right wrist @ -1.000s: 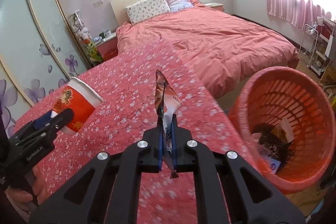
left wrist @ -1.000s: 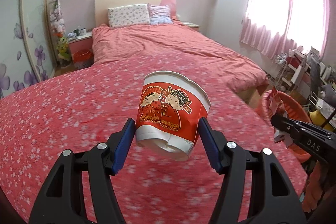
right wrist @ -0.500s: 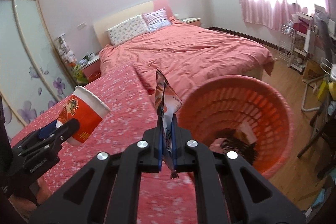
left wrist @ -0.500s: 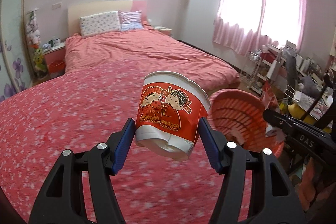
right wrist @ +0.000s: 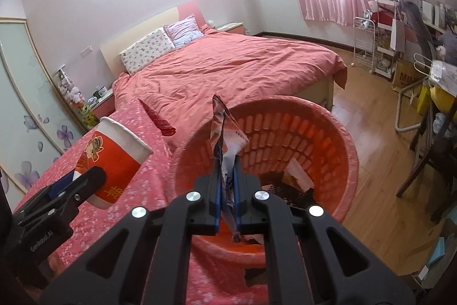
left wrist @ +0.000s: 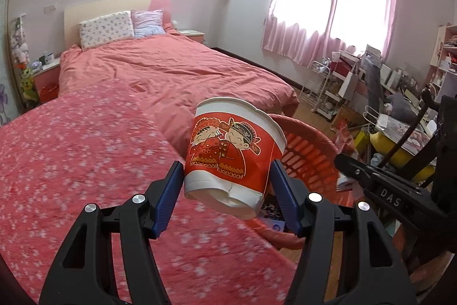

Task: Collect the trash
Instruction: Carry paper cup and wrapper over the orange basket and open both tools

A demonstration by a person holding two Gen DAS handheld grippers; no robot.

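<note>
The red paper cup [left wrist: 234,153] with two cartoon figures on its side sits clamped between the blue pads [left wrist: 168,196] of the left tool [left wrist: 227,197], tilted with its open mouth up and away; its white base is dented. Its inside cannot be seen from either view. It is held above the far edge of the counter [left wrist: 71,162], which wears a red cloth with small white flowers, just beside the rim of the red basket [left wrist: 311,153].

From the right wrist view the same cup [right wrist: 114,159] hangs at the left, over the counter's edge [right wrist: 148,190], with the left tool [right wrist: 71,190] gripping its lower part.

The right tool [right wrist: 227,190] is nearly closed, pinching a crumpled snack wrapper [right wrist: 225,139] that stands upright between its blue pads [right wrist: 217,190], its lower tip poking out beneath them. The wrapper is held over the near rim of the basket [right wrist: 337,133], a round plastic one with slotted walls standing on the wooden floor [right wrist: 365,116] against the counter's corner. Inside the basket lie scraps of paper and wrappers [right wrist: 297,176] on the dark bottom; what they are exactly cannot be told.

Beyond the basket stands a bed [right wrist: 228,67] with a pink cover and two pillows [right wrist: 148,47] at its head.
</note>
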